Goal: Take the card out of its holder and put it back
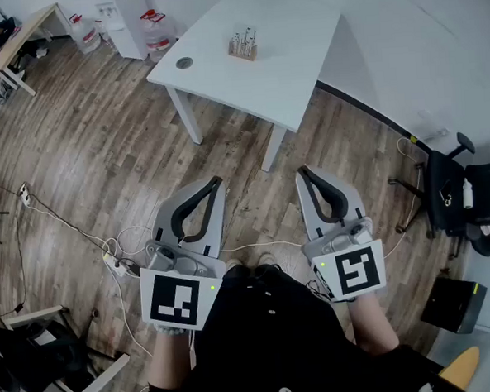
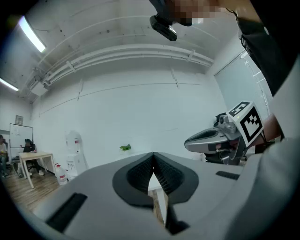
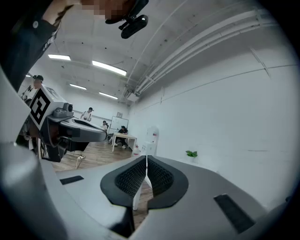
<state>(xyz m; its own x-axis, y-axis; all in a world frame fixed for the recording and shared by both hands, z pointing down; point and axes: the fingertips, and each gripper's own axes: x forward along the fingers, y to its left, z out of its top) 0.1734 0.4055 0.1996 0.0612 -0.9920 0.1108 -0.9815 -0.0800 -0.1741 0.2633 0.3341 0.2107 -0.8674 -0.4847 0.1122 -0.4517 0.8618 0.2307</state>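
A small wooden card holder (image 1: 243, 46) with upright cards stands on the white table (image 1: 282, 64), far ahead of both grippers. My left gripper (image 1: 218, 183) hangs over the wooden floor near my body, shut with nothing in it. Level with it on the right, my right gripper (image 1: 302, 173) is also shut and empty. In the left gripper view the jaw tips (image 2: 153, 155) meet and the right gripper (image 2: 225, 136) shows to the side. In the right gripper view the tips (image 3: 146, 159) meet too, and the left gripper (image 3: 65, 126) is at the left.
The table's white legs (image 1: 271, 148) stand just ahead of the grippers. Cables and a power strip (image 1: 115, 263) lie on the floor at the left. A black office chair (image 1: 451, 187) is at the right. Water jugs (image 1: 156, 29) and a wooden desk (image 1: 24, 35) sit at the far left.
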